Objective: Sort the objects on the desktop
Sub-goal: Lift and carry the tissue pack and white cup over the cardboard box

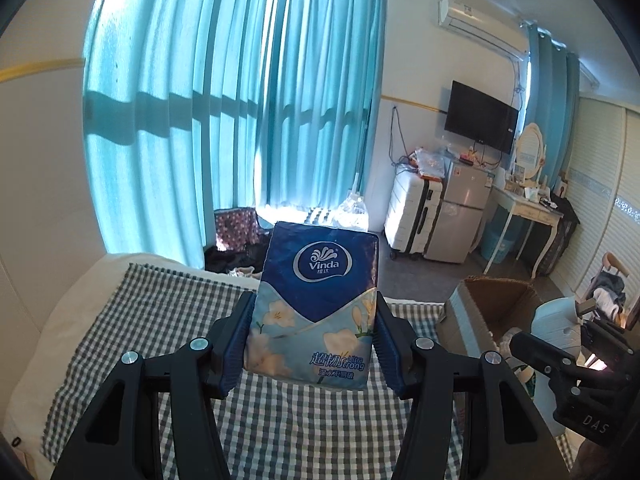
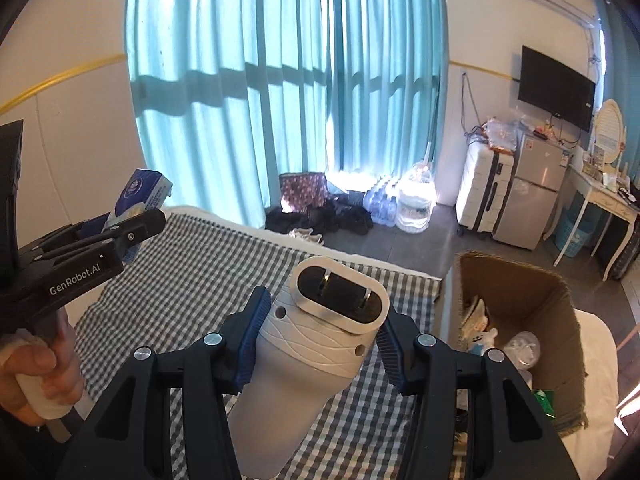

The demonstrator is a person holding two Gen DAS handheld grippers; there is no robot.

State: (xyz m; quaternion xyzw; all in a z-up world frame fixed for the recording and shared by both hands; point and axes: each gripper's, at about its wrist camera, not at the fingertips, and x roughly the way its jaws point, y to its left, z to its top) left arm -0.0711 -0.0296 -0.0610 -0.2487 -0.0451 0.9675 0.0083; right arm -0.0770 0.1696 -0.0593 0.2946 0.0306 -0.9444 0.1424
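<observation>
Midway through sorting: left gripper pinching a tissue pack, right gripper clamping a white plug-in device, both aloft, cardboard box partly filled.

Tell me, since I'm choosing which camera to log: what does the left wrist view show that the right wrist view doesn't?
Only the left wrist view: the tissue pack's printed front, clamped in the left gripper. Only the right wrist view: the white plug-in device's black-faced prongs, clamped in the right gripper, and a hand holding the left gripper. Both: checkered cloth, cardboard box, teal curtains.
</observation>
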